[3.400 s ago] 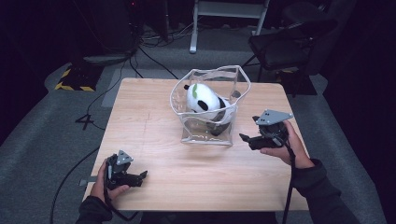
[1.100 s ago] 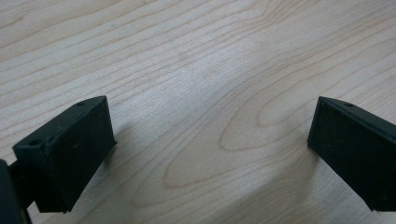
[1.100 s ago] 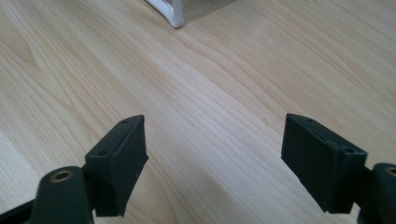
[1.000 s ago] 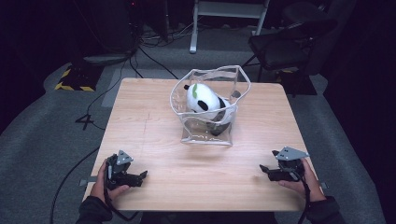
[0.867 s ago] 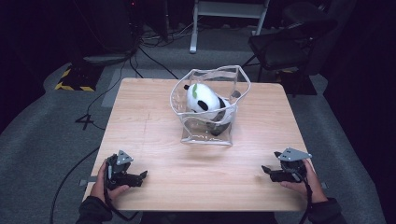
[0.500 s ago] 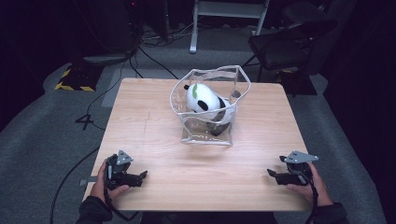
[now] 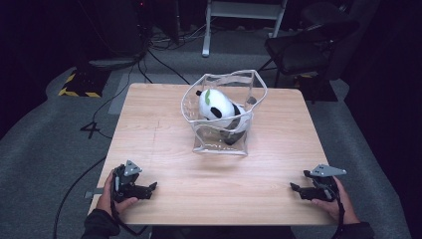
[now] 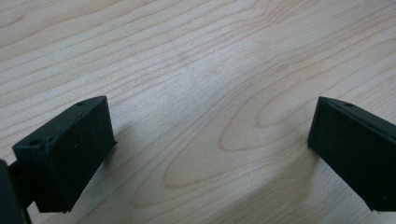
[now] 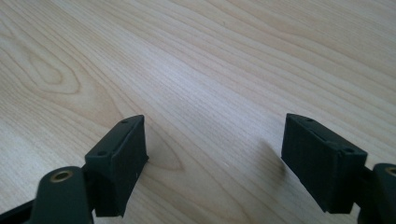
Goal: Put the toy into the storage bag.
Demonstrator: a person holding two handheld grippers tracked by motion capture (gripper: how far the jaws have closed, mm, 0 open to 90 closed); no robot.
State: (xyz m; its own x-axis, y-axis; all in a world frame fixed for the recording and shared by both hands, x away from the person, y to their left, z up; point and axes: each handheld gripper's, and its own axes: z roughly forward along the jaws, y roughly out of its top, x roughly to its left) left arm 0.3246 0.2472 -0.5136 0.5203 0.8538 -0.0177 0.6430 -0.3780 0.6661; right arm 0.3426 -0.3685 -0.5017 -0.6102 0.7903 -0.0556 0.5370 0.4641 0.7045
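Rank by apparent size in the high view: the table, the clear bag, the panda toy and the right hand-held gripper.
1. table, by far the largest.
2. clear bag, standing open at the table's far middle.
3. panda toy, inside the bag.
4. right hand-held gripper, smallest; being nearer the camera, it may look a little larger than it really is.

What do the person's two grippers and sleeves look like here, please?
Each hand carries a black gripper: the left gripper and the right gripper both bear a grey three-cornered plate on top. Their jaws are blocky matt black pads with small screw holes, and a brass-coloured pivot shows in the right gripper view. A dark cable trails from the left one. Both sleeves are dark.
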